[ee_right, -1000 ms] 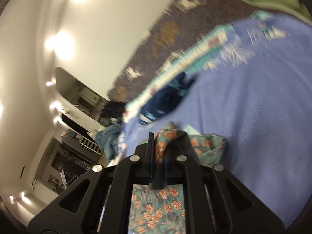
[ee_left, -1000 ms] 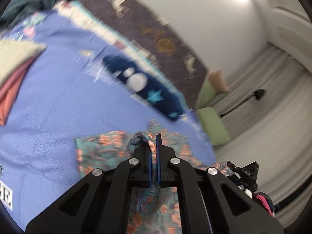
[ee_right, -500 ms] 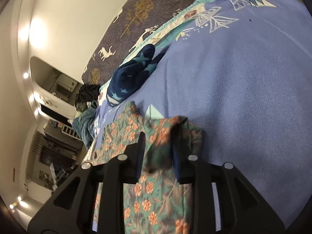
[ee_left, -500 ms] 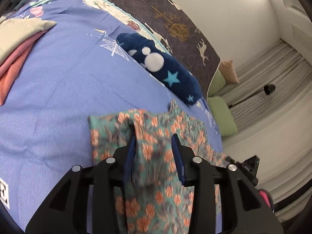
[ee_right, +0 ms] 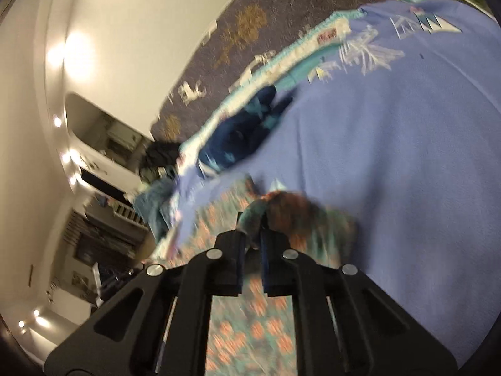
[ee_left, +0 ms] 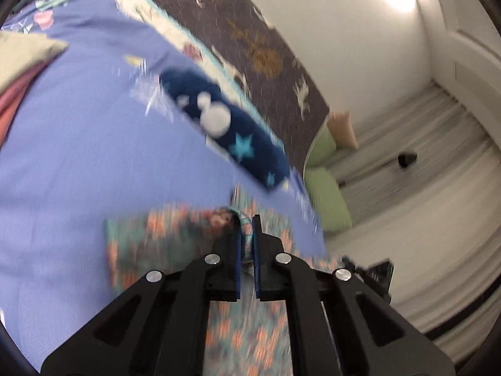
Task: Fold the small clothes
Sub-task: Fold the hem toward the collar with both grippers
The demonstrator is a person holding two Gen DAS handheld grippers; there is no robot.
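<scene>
Both claws have just closed — the left claw (ee_left: 247, 235) and right claw (ee_right: 252, 235) each pinch a raised fold of the floral garment (ee_left: 175, 235) on the bed (ee_left: 78, 156). Bare blue bedspread lies beyond; a navy star-print piece (ee_left: 231, 131) sits near the far edge.

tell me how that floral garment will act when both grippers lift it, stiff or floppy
Probably floppy: the floral garment bunches into a soft ridge inside the left gripper and the right gripper. Likely light, since thin pinches hold it. Unheld parts should sag.
</scene>
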